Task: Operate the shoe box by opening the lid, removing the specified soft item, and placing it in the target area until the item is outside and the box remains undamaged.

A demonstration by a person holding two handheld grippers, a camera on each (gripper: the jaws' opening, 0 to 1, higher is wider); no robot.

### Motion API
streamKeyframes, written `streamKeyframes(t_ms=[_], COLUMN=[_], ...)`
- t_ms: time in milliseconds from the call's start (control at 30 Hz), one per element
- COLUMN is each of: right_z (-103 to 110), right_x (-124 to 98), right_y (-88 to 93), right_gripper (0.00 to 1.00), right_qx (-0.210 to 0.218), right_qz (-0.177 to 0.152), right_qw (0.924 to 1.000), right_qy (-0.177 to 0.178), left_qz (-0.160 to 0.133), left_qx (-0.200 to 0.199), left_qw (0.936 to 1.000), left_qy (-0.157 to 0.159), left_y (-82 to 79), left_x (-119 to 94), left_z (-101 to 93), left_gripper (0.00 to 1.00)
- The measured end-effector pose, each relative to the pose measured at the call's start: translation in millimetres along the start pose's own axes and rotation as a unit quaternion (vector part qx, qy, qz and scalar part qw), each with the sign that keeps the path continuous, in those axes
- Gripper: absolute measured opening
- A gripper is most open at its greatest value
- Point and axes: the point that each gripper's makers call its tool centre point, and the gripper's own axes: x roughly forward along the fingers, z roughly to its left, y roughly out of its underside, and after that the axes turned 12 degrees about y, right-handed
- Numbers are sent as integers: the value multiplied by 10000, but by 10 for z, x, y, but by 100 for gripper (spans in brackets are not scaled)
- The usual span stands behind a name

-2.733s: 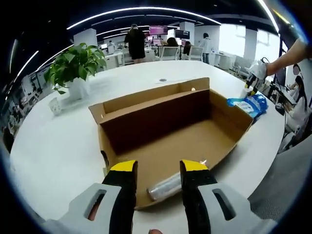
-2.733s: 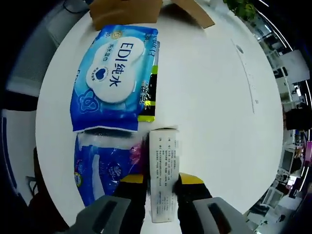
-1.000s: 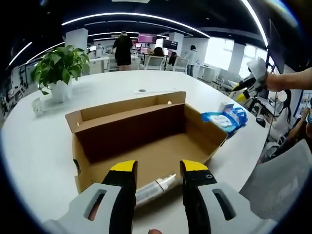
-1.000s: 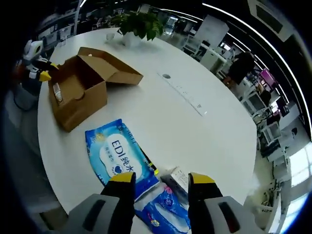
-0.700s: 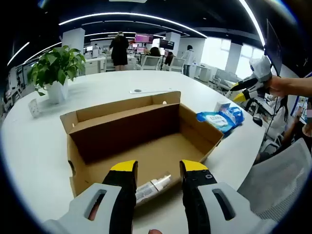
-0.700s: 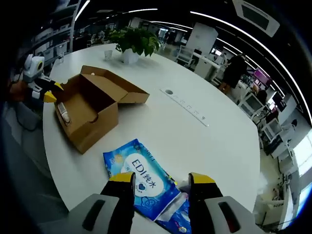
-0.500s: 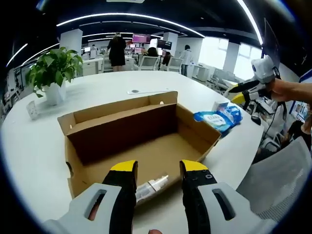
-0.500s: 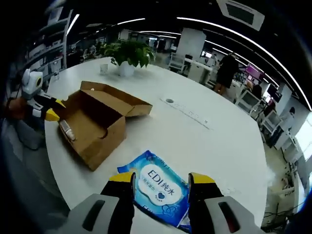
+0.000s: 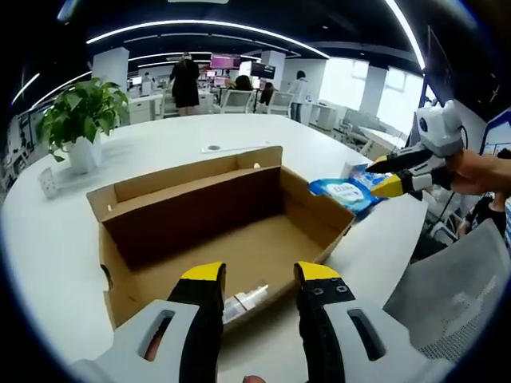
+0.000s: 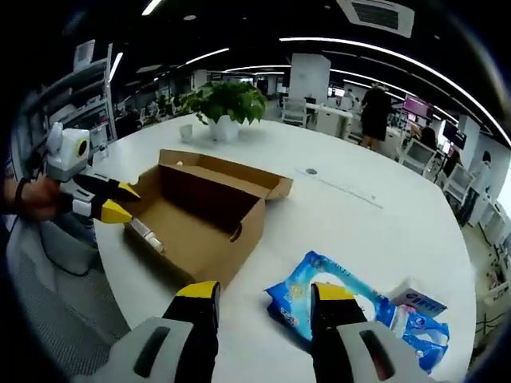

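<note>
Looking across the white tabletop (image 9: 72,239) toward the shoe box (image 9: 215,215), standing open and seemingly undamaged, with its lid flap lying back. Passing over a potted plant (image 9: 76,120) well beyond the box's lid side. Noting a blue wipes pack (image 10: 327,307) lying on the tabletop near one short end of the box, with a second blue pack (image 10: 423,327) and a small white carton (image 10: 419,302) just past it, farther from the box; judging the soft item to be one of these packs, so lying outside the box. Spotting a small clear tube (image 9: 243,302) lying inside the box, against the wall opposite the lid flap. Hovering the left tongs (image 9: 251,279) at that same wall, jaws spread and pinching nothing, lined up on the tube. Holding the right tongs (image 10: 263,291) above the tabletop beside the box's short end, near the wipes pack, likewise spread and empty. Judging the step in hand to be clearing the tube: lowering over the wall without leaning on the cardboard rim, closing gently across the tube's middle, lifting straight up clear of the wall, setting down beside the packs. Trying to read the white panel on the wipes pack and the print on the carton, and finding both too small to make out.
</note>
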Motion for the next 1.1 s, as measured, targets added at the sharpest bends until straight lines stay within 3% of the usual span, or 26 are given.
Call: streamKeyframes(t_ms=[500, 833, 1100], right_z=[685, 827, 936], right_x=[11, -53, -124], right_y=[17, 144, 141], right_gripper=[43, 43, 44], right_qx=[203, 211, 164], right_qz=[-177, -194, -310], right_qw=[9992, 9995, 9992], right_qy=[-282, -158, -174], left_qz=[130, 196, 429], left_qx=[-15, 8, 470], left_qw=[9999, 9998, 9979], left_qy=[-1, 3, 67], left_y=[63, 53, -14], left_x=[14, 1, -115], left_z=[-11, 4, 56], left_gripper=[34, 34, 34])
